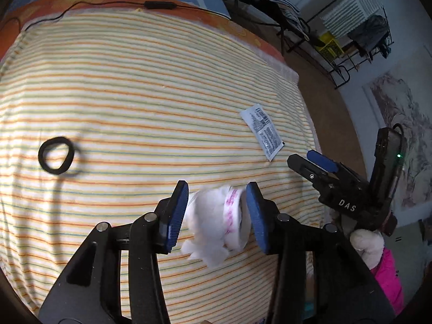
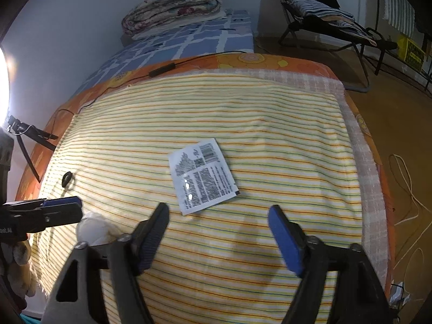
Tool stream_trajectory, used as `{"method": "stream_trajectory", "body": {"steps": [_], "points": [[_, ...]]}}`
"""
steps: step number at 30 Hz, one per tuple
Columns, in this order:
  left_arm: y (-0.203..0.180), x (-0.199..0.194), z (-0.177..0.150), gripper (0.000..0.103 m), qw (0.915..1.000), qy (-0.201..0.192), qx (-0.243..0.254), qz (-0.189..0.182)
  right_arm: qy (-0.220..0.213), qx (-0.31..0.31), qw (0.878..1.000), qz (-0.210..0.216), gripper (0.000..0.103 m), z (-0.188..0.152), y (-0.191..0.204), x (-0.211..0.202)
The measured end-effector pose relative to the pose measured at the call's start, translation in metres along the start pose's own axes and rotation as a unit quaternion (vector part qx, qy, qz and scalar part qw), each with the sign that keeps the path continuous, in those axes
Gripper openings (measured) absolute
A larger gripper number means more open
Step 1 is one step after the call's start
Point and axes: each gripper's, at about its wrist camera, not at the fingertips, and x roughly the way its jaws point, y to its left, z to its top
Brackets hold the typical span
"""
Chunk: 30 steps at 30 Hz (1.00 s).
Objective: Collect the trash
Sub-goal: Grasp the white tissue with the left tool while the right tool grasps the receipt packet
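Fingers of the left gripper (image 1: 217, 210) stand apart, blue pads flanking a crumpled white tissue (image 1: 216, 229) with a pink-printed strip; whether the pads press it I cannot tell. Right gripper (image 2: 218, 232) is spread wide with nothing between its fingers, poised over the striped blanket (image 2: 243, 113) just short of a sachet (image 2: 203, 174).

That blanket, soft with thin orange and green stripes, covers a bed; an orange floral sheet (image 2: 270, 59) shows at its far edge, with a black cable (image 2: 162, 70) lying across it. Beyond are a blue checked cover, a folded quilt (image 2: 175, 5), a folding chair (image 2: 329, 21) and wooden floor.

Flat, rectangular and glossy white with black print and a barcode, the sachet lies near the blanket's right edge, long axis slanting, barcode end farthest from the gripper. A black ring (image 1: 55, 155) lies toward the left edge.
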Motion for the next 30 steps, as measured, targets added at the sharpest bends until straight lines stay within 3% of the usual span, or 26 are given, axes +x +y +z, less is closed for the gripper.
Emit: {"method": "stream_trajectory", "body": {"steps": [8, 13, 14, 16, 22, 27, 30], "points": [[0.025, 0.003, -0.008, 0.045, 0.9996, 0.013, -0.025, 0.009, 0.006, 0.02, 1.0, 0.0, 0.086, 0.003, -0.012, 0.006], [0.006, 0.012, -0.014, 0.045, 0.9997, 0.021, 0.008, 0.007, 0.006, 0.02, 1.0, -0.003, 0.086, 0.007, -0.012, 0.012], [0.001, 0.016, -0.016, 0.043, 0.9995, 0.024, 0.016, 0.007, 0.008, 0.021, 1.0, -0.002, 0.086, 0.008, -0.012, 0.015], [-0.006, 0.023, -0.019, 0.024, 0.9991, 0.034, 0.026, 0.002, 0.012, 0.029, 1.0, 0.001, 0.086, 0.01, -0.013, 0.021], [-0.007, 0.015, -0.022, 0.018, 0.9993, 0.019, 0.031, 0.009, 0.009, 0.02, 1.0, -0.007, 0.086, 0.018, -0.005, 0.033], [-0.001, 0.001, -0.02, 0.017, 0.9988, -0.002, 0.034, 0.036, 0.013, 0.001, 1.0, -0.006, 0.091, 0.027, 0.01, 0.046], [0.005, -0.006, -0.022, 0.017, 0.9982, -0.01, 0.032, 0.051, 0.023, -0.028, 0.999, -0.038, 0.087, 0.027, 0.025, 0.056]]}}
